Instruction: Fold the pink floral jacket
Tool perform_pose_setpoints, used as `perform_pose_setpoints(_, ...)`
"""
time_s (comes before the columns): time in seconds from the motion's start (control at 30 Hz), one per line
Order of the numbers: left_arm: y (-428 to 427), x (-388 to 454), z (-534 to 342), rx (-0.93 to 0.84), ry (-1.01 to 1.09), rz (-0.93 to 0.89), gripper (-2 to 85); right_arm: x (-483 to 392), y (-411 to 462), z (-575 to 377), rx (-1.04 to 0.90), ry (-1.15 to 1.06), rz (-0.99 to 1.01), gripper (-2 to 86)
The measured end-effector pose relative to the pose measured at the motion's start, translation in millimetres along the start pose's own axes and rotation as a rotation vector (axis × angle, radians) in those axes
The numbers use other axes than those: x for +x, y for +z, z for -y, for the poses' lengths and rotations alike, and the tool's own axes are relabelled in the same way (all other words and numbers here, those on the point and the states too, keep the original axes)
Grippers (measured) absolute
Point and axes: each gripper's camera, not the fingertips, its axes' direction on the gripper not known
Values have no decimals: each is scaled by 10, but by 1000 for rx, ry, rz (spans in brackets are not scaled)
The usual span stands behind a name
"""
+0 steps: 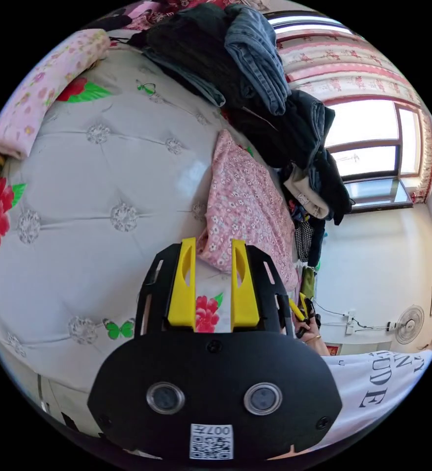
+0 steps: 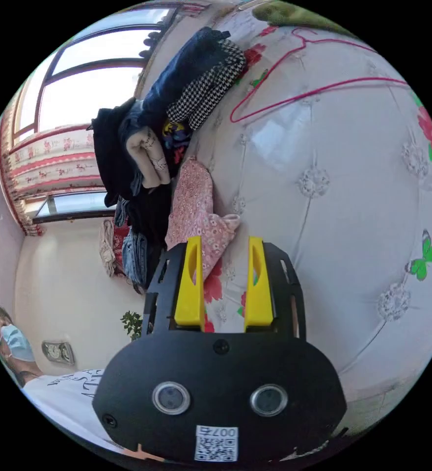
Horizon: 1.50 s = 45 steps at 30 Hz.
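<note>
Your left tool (image 1: 213,244) hangs over the quilted bed cover (image 1: 103,196), its yellow jaws spread with nothing between them, tips just short of the near hem of the pink floral jacket (image 1: 245,206). The jacket lies flat on the bed, its far end running under a heap of dark clothes (image 1: 255,88) that hides the collar and at least one sleeve. In the same left gripper view your other tool (image 1: 302,314) shows low at the right, held in a hand beside a white printed shirt (image 1: 378,382); too little of it is visible to tell how its jaws stand there.

In the right gripper view your right tool (image 2: 224,243) is also spread and empty, poised over the bed with the jacket (image 2: 194,211) bunched just beyond its left jaw. A pink hanger (image 2: 304,93) lies on the cover further off. The heaped clothes (image 2: 142,147) overlap the jacket's far edge.
</note>
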Motion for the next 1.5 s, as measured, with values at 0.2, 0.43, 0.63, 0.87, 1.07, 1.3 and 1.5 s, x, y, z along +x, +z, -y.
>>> perform_pose_setpoints(0.2,324,53,87,-81,-2,-14,88,-177,467,147,-27,-45,-5,89)
perform_pose_setpoints(0.43,429,62,179,-111,12,10,50,-1917,1064,337,-195,-551,-111,69)
perform_pose_setpoints(0.63,259,-49,82,-86,22,-26,58,-3410,2225,-1045,-551,-1173,-59,64)
perform_pose_setpoints(0.87,82,-308,-29,-49,1,-153,101,-2860,3073,-1782,-817,-1079,-57,82)
perform_pose_setpoints(1.07,69,-440,-52,-34,9,-326,154,-1990,2361,-813,-516,-669,-110,107)
perform_pose_setpoints(1.3,517,-247,277,-130,43,-382,153,-1180,2439,-550,-533,-294,14,115)
perform_pose_setpoints(1.5,543,-110,344,-164,1,-406,62,-1128,2424,-773,-552,-242,122,64)
